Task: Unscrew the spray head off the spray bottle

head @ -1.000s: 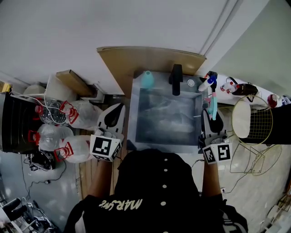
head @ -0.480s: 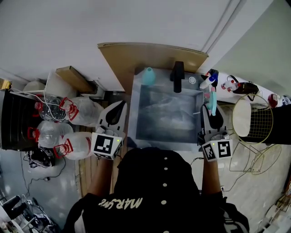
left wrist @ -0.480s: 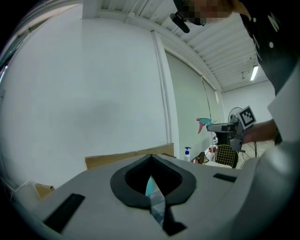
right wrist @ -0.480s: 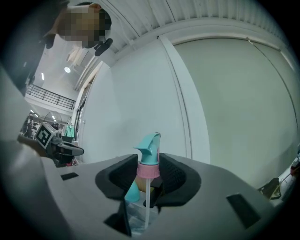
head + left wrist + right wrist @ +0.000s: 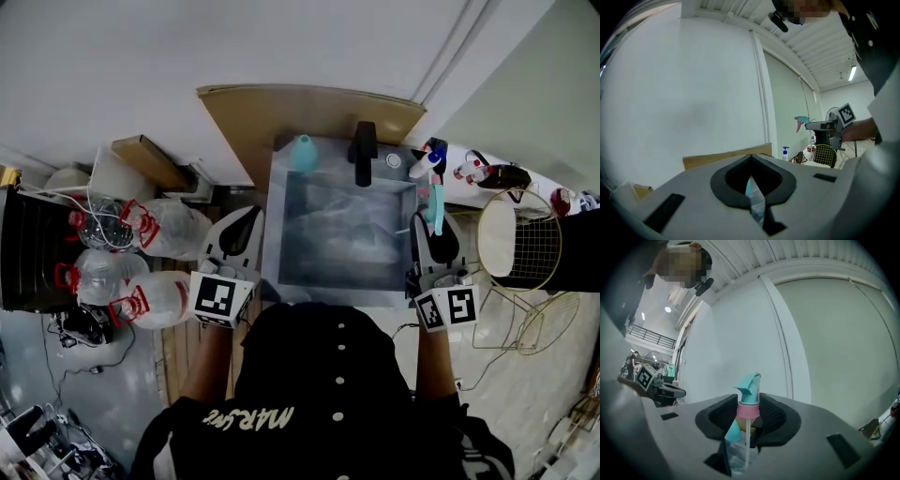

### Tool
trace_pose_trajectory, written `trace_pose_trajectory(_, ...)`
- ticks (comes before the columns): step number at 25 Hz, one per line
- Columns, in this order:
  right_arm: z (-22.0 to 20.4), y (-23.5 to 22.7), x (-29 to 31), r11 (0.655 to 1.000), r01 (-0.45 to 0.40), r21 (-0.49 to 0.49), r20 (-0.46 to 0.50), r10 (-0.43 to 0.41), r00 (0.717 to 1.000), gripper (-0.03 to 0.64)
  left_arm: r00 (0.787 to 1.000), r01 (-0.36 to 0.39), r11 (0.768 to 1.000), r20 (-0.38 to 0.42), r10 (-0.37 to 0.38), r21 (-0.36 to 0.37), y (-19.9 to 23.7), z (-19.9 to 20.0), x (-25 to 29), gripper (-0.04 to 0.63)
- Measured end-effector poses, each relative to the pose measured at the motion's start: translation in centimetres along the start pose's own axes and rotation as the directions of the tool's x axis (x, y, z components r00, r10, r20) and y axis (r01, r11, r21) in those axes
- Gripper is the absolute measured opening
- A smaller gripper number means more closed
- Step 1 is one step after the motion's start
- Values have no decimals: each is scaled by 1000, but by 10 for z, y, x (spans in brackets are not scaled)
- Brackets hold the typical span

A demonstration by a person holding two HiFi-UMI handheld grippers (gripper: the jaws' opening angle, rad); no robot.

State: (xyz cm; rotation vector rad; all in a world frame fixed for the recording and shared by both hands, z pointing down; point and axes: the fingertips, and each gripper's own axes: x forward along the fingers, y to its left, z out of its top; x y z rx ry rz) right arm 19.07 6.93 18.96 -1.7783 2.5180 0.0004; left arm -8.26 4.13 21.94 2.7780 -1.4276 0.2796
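Observation:
My right gripper (image 5: pixel 437 228) is shut on a teal spray head (image 5: pixel 437 208) over the right rim of the sink. In the right gripper view its pads clamp the pink collar (image 5: pixel 748 410) of the spray head (image 5: pixel 750 389), which stands upright, and a clear dip tube (image 5: pixel 747 441) hangs below. No bottle is attached to it. A teal bottle-like thing (image 5: pixel 302 153) stands on the sink's back rim. My left gripper (image 5: pixel 238 232) is shut and empty, left of the sink; its jaws (image 5: pixel 752 176) meet with nothing between them.
A steel sink (image 5: pixel 281 246) lies ahead with a black faucet (image 5: pixel 363 150) at the back. Small bottles (image 5: pixel 424 167) stand at its right corner. A wire basket (image 5: pixel 525 246) sits further right. Plastic bags (image 5: pixel 141 253) lie on the floor at left.

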Motion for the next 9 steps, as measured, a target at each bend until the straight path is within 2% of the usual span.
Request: trace_pose_trajectory(9, 5, 6, 2, 1000, -13, -1, 8, 13, 1000, 156, 1000, 8, 1000, 13, -8, 3, -1, 0, -5, 26)
